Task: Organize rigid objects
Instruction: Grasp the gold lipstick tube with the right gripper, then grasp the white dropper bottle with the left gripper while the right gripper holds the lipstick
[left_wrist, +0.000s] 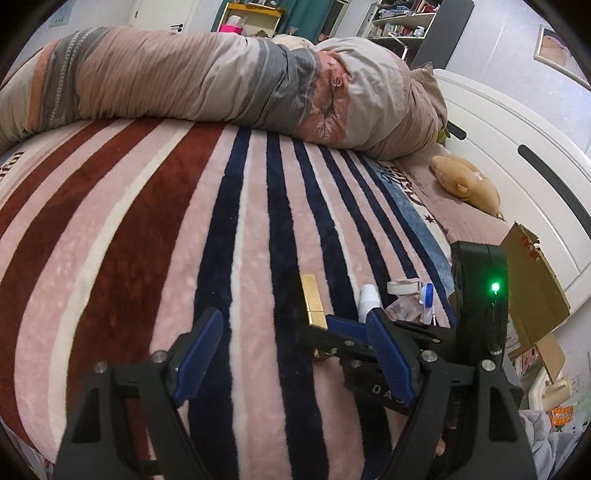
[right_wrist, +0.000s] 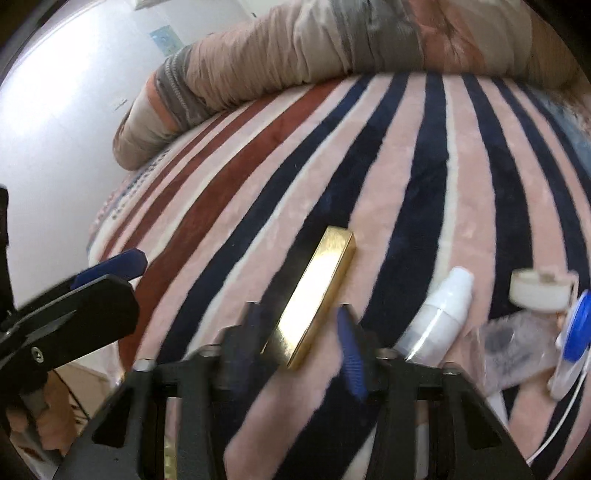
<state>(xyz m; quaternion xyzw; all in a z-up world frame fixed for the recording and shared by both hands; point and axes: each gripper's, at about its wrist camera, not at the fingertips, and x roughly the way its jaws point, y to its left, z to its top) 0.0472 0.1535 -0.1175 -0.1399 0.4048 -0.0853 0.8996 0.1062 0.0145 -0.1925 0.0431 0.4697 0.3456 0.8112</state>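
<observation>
A long gold box (right_wrist: 317, 295) lies on the striped blanket (right_wrist: 406, 166); it also shows in the left wrist view (left_wrist: 314, 302). My right gripper (right_wrist: 303, 332) is open, its jaws on either side of the box's near end, not closed on it. To its right lie a white bottle (right_wrist: 439, 317), a white tape roll (right_wrist: 539, 291), a clear plastic bag (right_wrist: 517, 347) and a blue-and-white item (right_wrist: 576, 332). My left gripper (left_wrist: 291, 339) is open and empty above the blanket, left of the right gripper (left_wrist: 369, 332).
A rolled duvet (left_wrist: 203, 77) lies across the far side of the bed. A brown plush toy (left_wrist: 465, 181) sits by the white headboard (left_wrist: 517, 122). A cardboard box (left_wrist: 532, 288) stands at the right edge of the bed.
</observation>
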